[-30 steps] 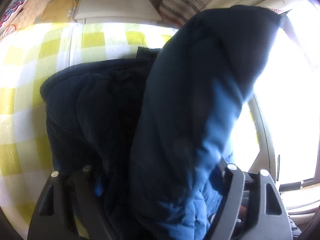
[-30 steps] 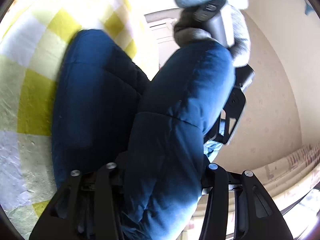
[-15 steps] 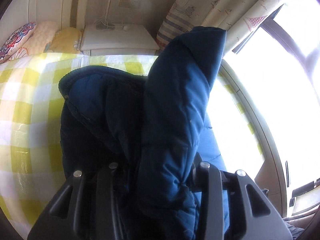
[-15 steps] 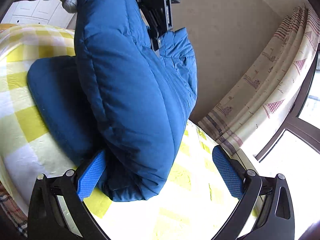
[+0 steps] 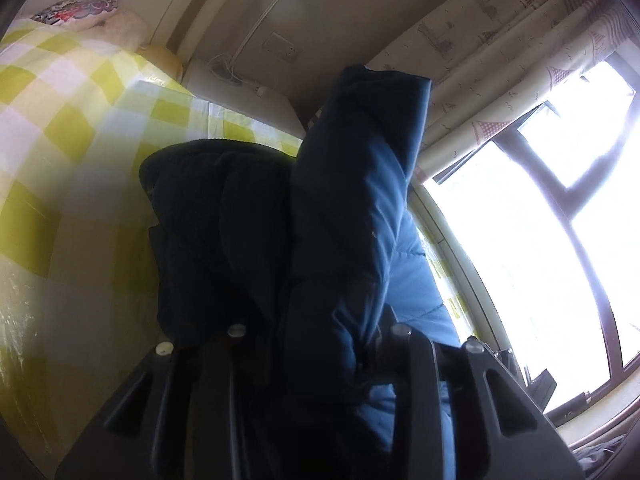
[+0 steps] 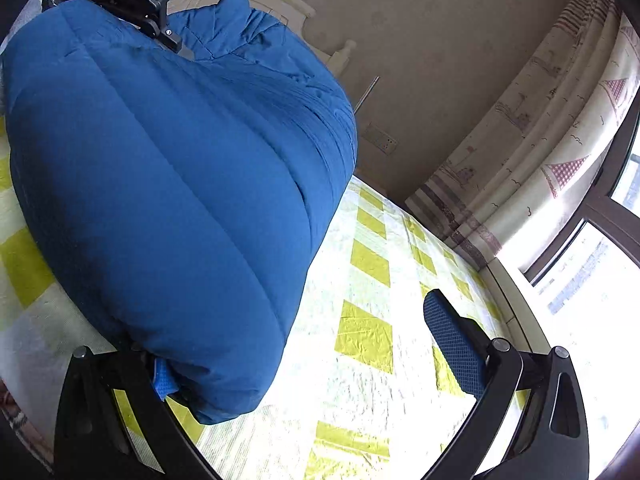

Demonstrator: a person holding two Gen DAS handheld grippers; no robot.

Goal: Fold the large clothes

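The left claw (image 5: pixel 316 332) is clamped on a thick fold of the blue puffer jacket (image 5: pixel 352 200), its jaws having just been closing on it. The right claw (image 6: pixel 308 356) stands wide apart, one pad (image 6: pixel 454 344) bare. The jacket fills the left of the right wrist view, lying on the yellow-checked bed (image 6: pixel 368 264), curtain (image 6: pixel 552 152) at right.

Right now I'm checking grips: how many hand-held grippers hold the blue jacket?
1: the left hand-held gripper pinches the blue jacket at its lifted fold; the right hand-held gripper stands open beside it.
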